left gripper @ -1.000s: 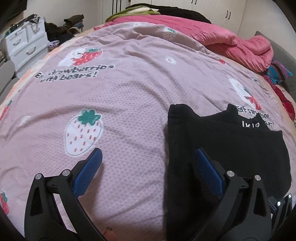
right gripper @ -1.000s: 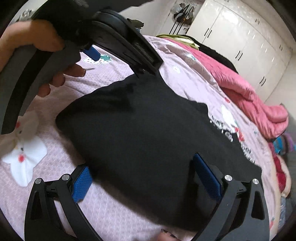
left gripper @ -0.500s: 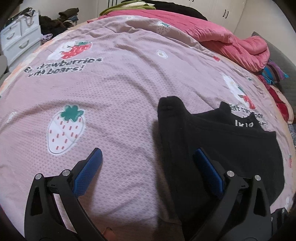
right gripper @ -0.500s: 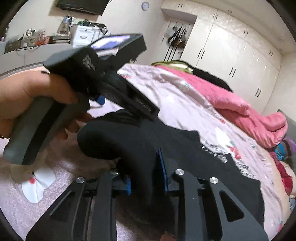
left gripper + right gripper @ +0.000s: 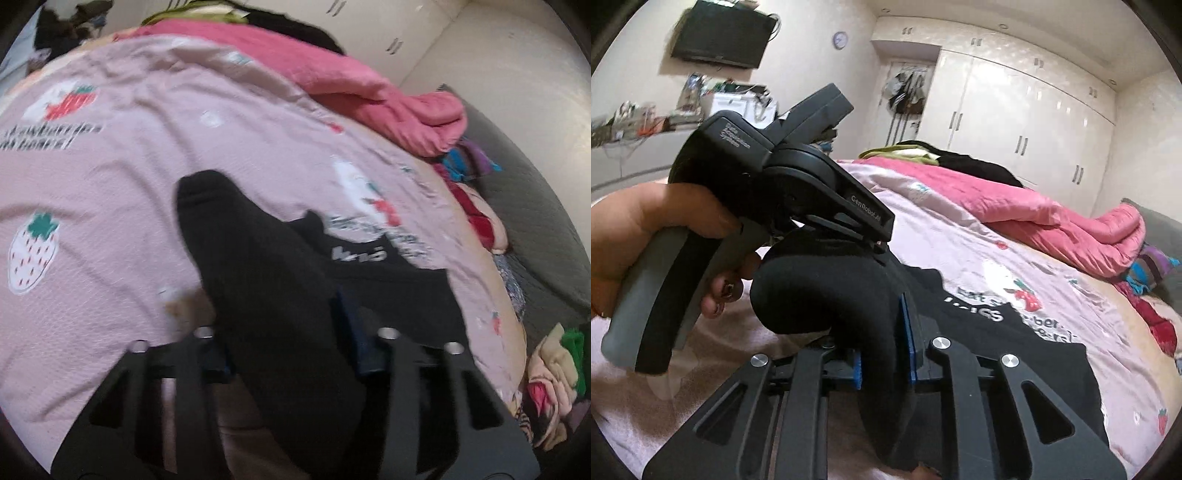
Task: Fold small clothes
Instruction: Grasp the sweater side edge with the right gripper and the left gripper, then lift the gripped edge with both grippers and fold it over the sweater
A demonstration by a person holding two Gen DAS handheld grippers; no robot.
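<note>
The left gripper (image 5: 291, 343) has just been closing its jaws, and they now pinch the near left edge of the black garment (image 5: 266, 280); in the right wrist view its body reads "GenRobot.ai" (a smaller label on its top is too blurred to read). To its right, the right gripper (image 5: 884, 354) has also just been closing, and its blue pads (image 5: 908, 332) clamp a thick bunched fold of the same cloth. The garment lies on the pink bedsheet (image 5: 122, 206), its far part spread flat towards the right, its near edge raised off the bed by both grips.

To fold it well, I would carry both held points together, level and evenly spaced, over onto the flat part, keeping the edge taut so no crease bunches underneath.

White lettering on the garment is probably a logo, but unreadable here. The sheet's print (image 5: 964, 294) reads roughly "Eat s…" and "ber…" beside a strawberry.
</note>
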